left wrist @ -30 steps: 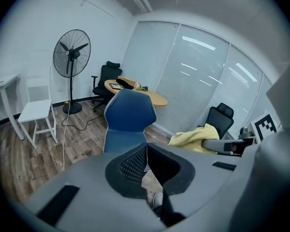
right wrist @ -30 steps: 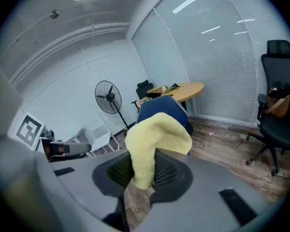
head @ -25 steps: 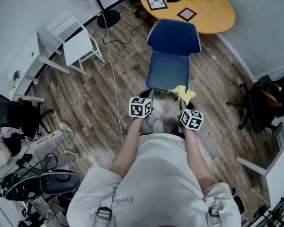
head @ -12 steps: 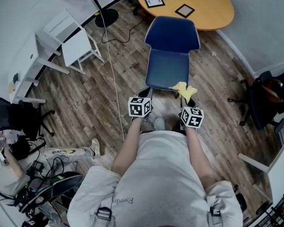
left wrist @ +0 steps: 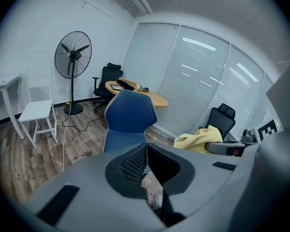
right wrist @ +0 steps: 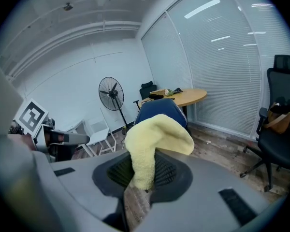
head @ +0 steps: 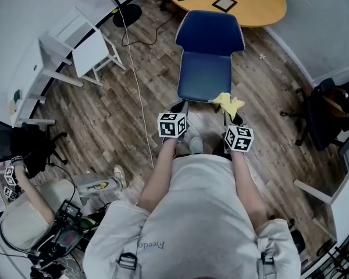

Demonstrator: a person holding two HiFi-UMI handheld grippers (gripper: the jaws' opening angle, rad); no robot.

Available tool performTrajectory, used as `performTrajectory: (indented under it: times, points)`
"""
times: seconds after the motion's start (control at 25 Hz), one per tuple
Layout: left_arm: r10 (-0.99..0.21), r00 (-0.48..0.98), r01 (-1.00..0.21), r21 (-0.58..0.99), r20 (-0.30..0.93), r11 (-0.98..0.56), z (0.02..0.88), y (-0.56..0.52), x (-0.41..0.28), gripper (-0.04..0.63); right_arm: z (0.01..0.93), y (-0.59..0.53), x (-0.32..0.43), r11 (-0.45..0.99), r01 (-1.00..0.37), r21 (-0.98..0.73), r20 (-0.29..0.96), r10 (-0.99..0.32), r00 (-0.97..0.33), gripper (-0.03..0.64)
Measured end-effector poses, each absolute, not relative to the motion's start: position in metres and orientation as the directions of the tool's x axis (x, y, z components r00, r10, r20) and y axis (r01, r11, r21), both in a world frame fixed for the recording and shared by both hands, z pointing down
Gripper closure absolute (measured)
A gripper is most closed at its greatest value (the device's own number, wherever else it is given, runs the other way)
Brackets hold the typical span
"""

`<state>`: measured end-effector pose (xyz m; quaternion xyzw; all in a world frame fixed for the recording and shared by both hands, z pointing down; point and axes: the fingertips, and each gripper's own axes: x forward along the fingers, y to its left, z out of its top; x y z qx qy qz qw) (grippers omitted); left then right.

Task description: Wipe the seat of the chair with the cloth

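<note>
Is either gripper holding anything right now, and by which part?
The right gripper pinches the yellow cloth by one end; the left gripper, jaws together, holds nothing.

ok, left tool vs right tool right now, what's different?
Left tool is shut on nothing; right tool is shut on the yellow cloth. Left tool sits off the seat's front left corner, right tool off its front right. Both point at the blue chair, short of the seat.

Pale grey T-shirt (head: 199, 211), black buckled straps (head: 127, 261), perhaps a harness; grey claws (left wrist: 147, 151) (right wrist: 141, 164) with black-and-white marker cubes (head: 172, 125).
</note>
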<state>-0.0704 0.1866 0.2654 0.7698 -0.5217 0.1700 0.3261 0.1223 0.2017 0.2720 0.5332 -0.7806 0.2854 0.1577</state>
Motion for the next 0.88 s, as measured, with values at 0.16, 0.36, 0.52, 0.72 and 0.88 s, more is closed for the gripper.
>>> performTrajectory:
  times: [0.16, 0.36, 0.52, 0.72, 0.88]
  points:
    - [-0.691, 0.4, -0.913, 0.327, 0.603, -0.243, 0.266, 0.189, -0.067, 0.568, 0.275, 0.205, 0.128, 0.256, -0.925, -0.279, 0.555, -0.743, -0.373, 0.534]
    - [-0.689, 0.398, -0.914, 0.328, 0.605, -0.239, 0.268, 0.189, -0.07, 0.568, 0.276, 0.203, 0.127, 0.256, -0.926, -0.277, 0.555, -0.744, -0.372, 0.534]
    - [-0.693, 0.392, -0.916, 0.327, 0.605, -0.232, 0.268, 0.189, -0.073, 0.568, 0.276, 0.204, 0.126, 0.261, -0.925, -0.275, 0.556, -0.742, -0.374, 0.535]
    - [-0.694, 0.388, -0.917, 0.327, 0.607, -0.227, 0.269, 0.193, -0.074, 0.568, 0.277, 0.209, 0.129, 0.256, -0.927, -0.274, 0.557, -0.743, -0.37, 0.534]
    - [-0.697, 0.384, -0.919, 0.328, 0.606, -0.221, 0.27, 0.201, -0.072, 0.568, 0.278, 0.216, 0.134, 0.254, -0.928, -0.272, 0.556, -0.746, -0.367, 0.535]
